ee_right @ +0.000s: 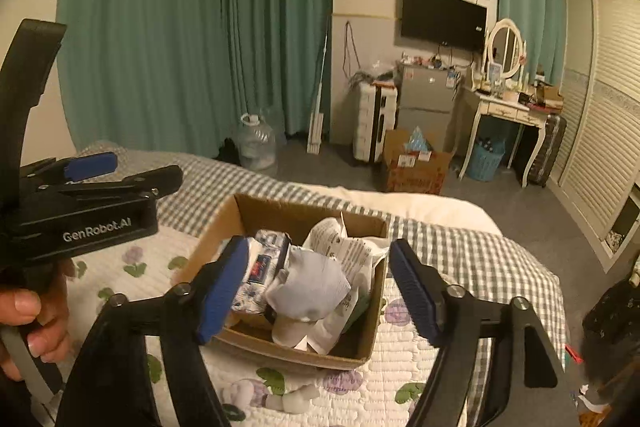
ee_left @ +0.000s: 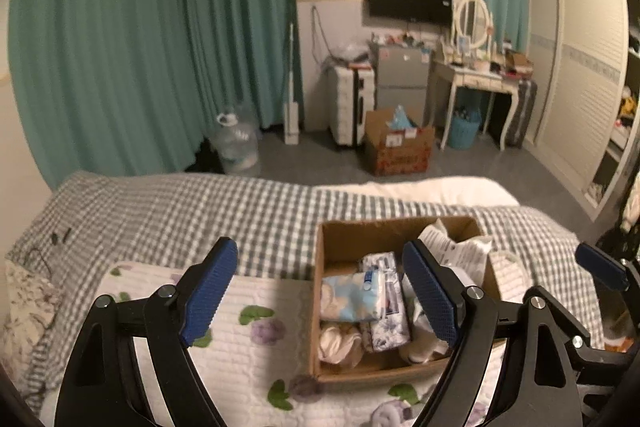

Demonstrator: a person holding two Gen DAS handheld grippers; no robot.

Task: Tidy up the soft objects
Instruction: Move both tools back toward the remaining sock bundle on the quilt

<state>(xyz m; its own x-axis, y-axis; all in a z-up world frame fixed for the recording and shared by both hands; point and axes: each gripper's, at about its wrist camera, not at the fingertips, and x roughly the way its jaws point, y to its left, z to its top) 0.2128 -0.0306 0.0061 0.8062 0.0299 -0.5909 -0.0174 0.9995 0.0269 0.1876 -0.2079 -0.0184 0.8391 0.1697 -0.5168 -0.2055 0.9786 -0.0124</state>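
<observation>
We see teal curtains [ee_left: 140, 47], a grey-and-white checked bedspread [ee_left: 200, 211], and a white quilt [ee_left: 248, 347] printed with purple flowers and green leaves. The cardboard box [ee_left: 318, 307] is brown; our black grippers carry blue ribbed pads [ee_left: 208, 291]. A blue basket [ee_right: 484, 163] sits by the white dressing table [ee_right: 508, 113].

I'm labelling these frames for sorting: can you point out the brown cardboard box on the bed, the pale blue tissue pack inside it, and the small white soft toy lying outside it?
Brown cardboard box [ee_right: 304, 357]: right wrist view, near outer wall.
Pale blue tissue pack [ee_left: 350, 297]: left wrist view, middle of its wrapper.
Small white soft toy [ee_right: 298, 399]: right wrist view, its body on the quilt.
</observation>
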